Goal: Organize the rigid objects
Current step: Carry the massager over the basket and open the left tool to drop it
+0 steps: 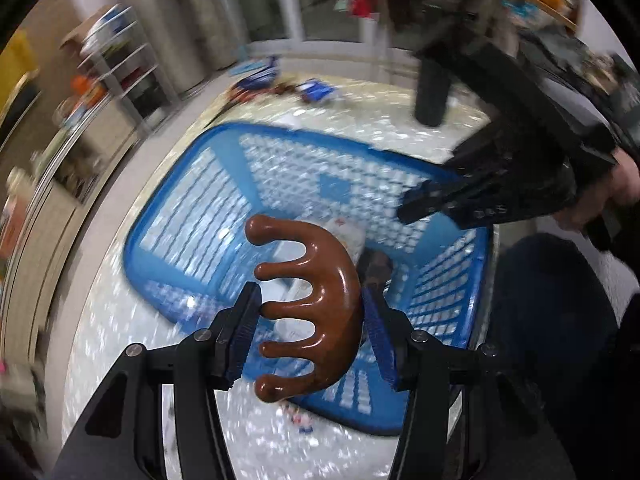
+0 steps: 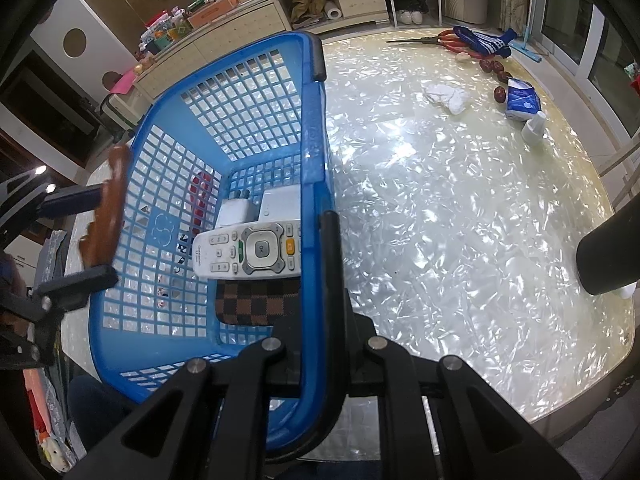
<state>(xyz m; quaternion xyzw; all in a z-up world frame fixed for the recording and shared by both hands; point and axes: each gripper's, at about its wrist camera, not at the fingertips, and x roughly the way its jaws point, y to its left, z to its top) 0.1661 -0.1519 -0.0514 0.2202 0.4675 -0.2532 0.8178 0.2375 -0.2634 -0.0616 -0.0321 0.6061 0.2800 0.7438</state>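
Table (image 2: 460, 220): basket (image 2: 256, 92) holds remote (image 2: 248, 254), checkered case (image 2: 256, 302).

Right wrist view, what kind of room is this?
Probably a home living or dining room: a glossy pearl-patterned table, a cluttered cream sideboard along the wall, and a white TV remote in the blue plastic basket.

Both wrist views close, angled down; share blue basket (image 1: 224, 148) (image 2: 316, 152).

Glossy brown five-pronged wooden massager (image 1: 316, 312), prongs leftward, above blue basket (image 1: 224, 184).
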